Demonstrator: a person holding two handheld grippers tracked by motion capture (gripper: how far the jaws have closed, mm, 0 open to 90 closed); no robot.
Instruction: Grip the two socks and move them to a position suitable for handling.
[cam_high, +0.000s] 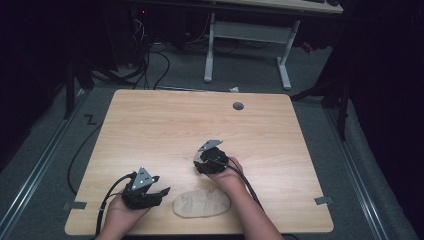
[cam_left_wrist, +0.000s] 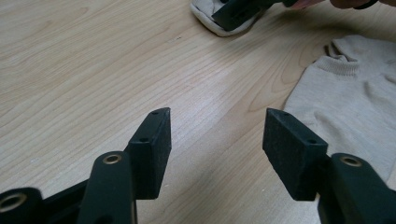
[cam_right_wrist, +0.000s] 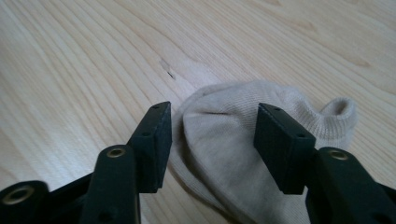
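Observation:
A beige sock (cam_right_wrist: 224, 144) lies on the wooden table (cam_high: 165, 120), its ribbed cuff toward the right in the right gripper view. My right gripper (cam_right_wrist: 212, 135) stands open astride the sock's rounded end, low over it; the pads (cam_right_wrist: 156, 140) are not pressing it. From above, the right gripper (cam_high: 199, 164) sits near the table's middle. A second flat beige sock (cam_high: 201, 203) lies by the near edge, also the sock (cam_left_wrist: 345, 93) at right in the left gripper view. My left gripper (cam_high: 159, 196) is just left of it, open over bare wood (cam_left_wrist: 216, 140).
A round grey grommet (cam_high: 238, 106) sits near the table's far edge. Grey tape patches (cam_high: 323, 200) mark the near corners. Beyond the table stand a white desk frame (cam_high: 247, 45) and floor cables (cam_high: 150, 60). Cables trail from both grippers off the near edge.

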